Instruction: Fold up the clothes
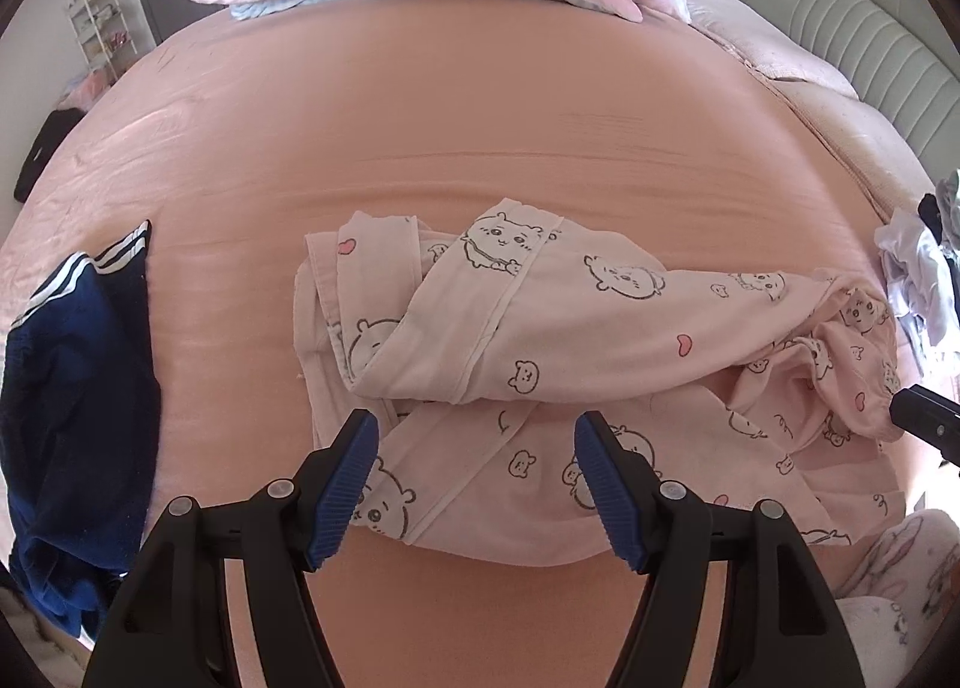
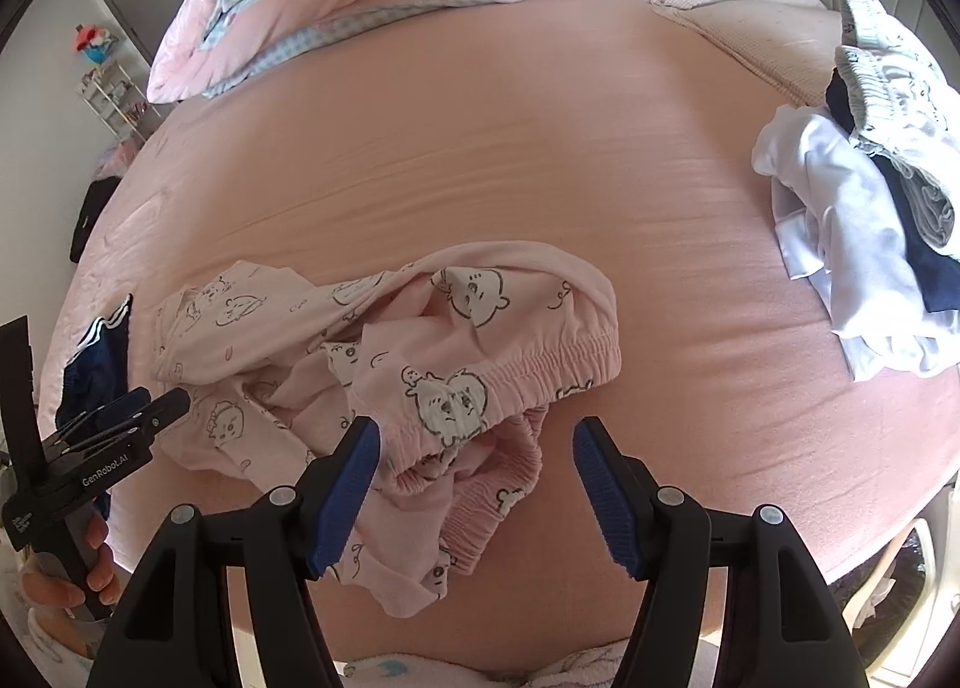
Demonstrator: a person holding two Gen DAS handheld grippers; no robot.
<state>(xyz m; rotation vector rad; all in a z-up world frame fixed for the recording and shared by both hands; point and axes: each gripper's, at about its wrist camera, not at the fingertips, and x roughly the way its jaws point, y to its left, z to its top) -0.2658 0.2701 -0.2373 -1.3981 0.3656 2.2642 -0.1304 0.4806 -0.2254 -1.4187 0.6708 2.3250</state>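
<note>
Getting these pants [image 1: 540,340] flat is the whole game right now imo. They lie crumpled near the front edge of the bed [image 1: 480,118], legs twisted over each other, waistband [image 2: 516,382] bunched up on the right end. Both claws are spread wide and holding nothing: the left claw [image 1: 474,484] hovers over the leg end, the right claw [image 2: 474,484] sits right over the elastic. I'd pinch the waistband with the right one, one layer edge and not the whole wad, and take a leg cuff with the left, then pull apart gently so the twist drops out before any fold. Soft jersey like this probably slides and sags, so grab deep enough that it doesn't slip off the blue pads [image 2: 345,496]. Keep it away from the navy shorts [image 1: 78,424] on the left and the clothes pile [image 2: 870,220] on the right so nothing gets dragged along.
</note>
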